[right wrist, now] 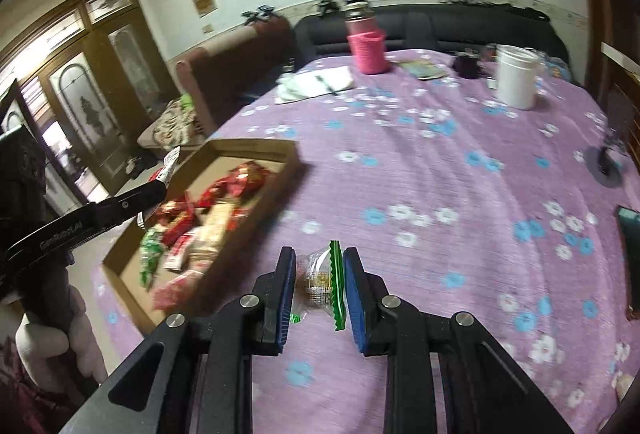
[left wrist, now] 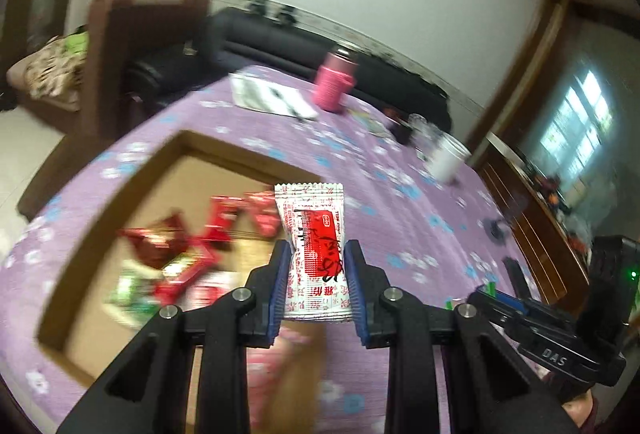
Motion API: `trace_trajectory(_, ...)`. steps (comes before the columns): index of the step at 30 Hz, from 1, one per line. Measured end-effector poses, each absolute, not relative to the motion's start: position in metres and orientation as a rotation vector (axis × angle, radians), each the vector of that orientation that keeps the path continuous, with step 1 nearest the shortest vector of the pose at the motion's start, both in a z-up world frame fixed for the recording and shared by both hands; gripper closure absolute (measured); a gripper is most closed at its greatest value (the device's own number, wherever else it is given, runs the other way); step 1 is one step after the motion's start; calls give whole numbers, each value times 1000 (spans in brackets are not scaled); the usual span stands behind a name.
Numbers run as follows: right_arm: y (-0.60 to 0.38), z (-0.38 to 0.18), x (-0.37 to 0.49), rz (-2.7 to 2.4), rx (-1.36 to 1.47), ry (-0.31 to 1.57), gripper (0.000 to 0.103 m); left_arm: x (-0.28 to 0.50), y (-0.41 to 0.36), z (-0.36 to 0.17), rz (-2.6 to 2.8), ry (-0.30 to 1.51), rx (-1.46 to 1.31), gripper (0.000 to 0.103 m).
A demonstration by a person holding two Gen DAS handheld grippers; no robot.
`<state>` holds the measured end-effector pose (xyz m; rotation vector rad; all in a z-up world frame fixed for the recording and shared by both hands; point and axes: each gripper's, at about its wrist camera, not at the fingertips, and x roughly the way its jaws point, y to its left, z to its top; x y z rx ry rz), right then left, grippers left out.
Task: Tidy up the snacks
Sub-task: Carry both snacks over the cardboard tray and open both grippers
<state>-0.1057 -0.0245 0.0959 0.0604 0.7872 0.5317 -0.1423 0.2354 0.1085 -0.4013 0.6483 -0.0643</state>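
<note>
Clamping a white-and-red snack packet [left wrist: 316, 254] between its blue pads, the left gripper [left wrist: 317, 266] hangs over a shallow cardboard tray [left wrist: 120, 170] on a table spread with a purple flowered cloth [left wrist: 360, 154]; the packet stands upright in the jaws, its crimped top edge above the fingertips. Inside the tray lies a loose heap of red and green wrapped snacks [left wrist: 176, 258], blurred in the left wrist view, so individual wrappers cannot be told apart there. Out over the bare cloth just right of the tray, the right gripper [right wrist: 320, 274] is closed on a small clear sweet wrapper with a green crimped edge [right wrist: 324, 278], the green strip running upright against the right pad. From the right wrist view the tray [right wrist: 256, 146] sits to the left, the other gripper's black finger and its packet [right wrist: 170, 164] reaching in above its near-left corner. Farther back on the cloth stand a pink flask [right wrist: 366, 46], an open notebook with a pen [right wrist: 320, 82] and a white jar [right wrist: 516, 74], well apart from the tray.
</note>
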Motion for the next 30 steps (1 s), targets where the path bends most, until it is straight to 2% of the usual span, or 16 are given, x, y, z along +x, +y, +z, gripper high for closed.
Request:
trace_trajectory(9, 50, 99, -98, 647, 23, 809, 76, -160, 299, 88, 43, 642, -480, 76)
trace_trajectory(17, 106, 84, -92, 730, -7, 862, 76, -168, 310, 65, 89, 699, -427, 76)
trace_trajectory(22, 138, 84, -83, 755, -48, 862, 76, -165, 321, 72, 73, 688, -452, 76)
trace_trajectory(30, 178, 95, -34, 742, -75, 866, 76, -121, 313, 76, 62, 733, -368, 76)
